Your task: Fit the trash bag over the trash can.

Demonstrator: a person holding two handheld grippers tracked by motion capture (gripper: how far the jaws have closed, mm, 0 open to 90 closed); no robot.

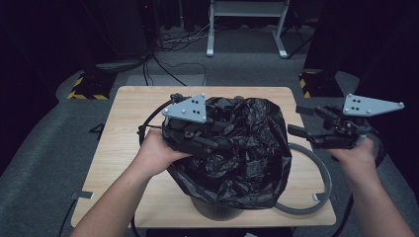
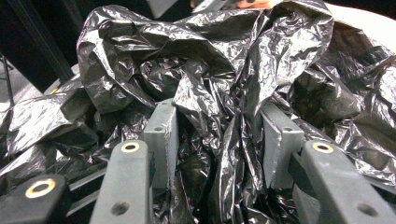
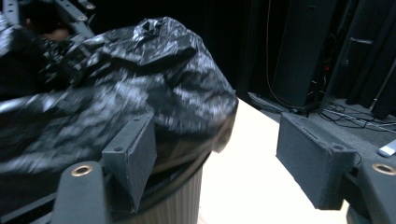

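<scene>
The left gripper (image 2: 219, 140) is shown buried in a black bin bag (image 2: 205, 84). Its two grey pads (image 2: 161, 140) stand part-way apart with a crumpled fold of the film rising between them; the film lies against the inner faces of both pads, so the jaws read as clenched on a gather of the bag. Just beyond the pad tips the film heaps into a tall, sharply creased ridge, glossy and wrinkled, with pale highlights on every fold. To either side of the jaws the same film spreads outward in lower, looser pleats.

In the high view the left gripper (image 1: 197, 136) lies on the near-left flank of the bag (image 1: 247, 148), whose bulk billows beyond and beside it over a dark ribbed bin (image 1: 217, 210) standing on a light wooden table (image 1: 128, 128). A grey ring (image 1: 321, 177) lies on the table beside the bin.

The right gripper (image 3: 217, 163) is released: its pads are spread wide with nothing between them. The bag (image 3: 140, 79) bulges just beside and beyond its one pad, draped over the bin's rim (image 3: 187, 170), while bare tabletop (image 3: 243, 158) lies between and beyond the jaws. In the high view this gripper (image 1: 316, 126) hangs apart from the bag, off its far side from the left gripper.
</scene>
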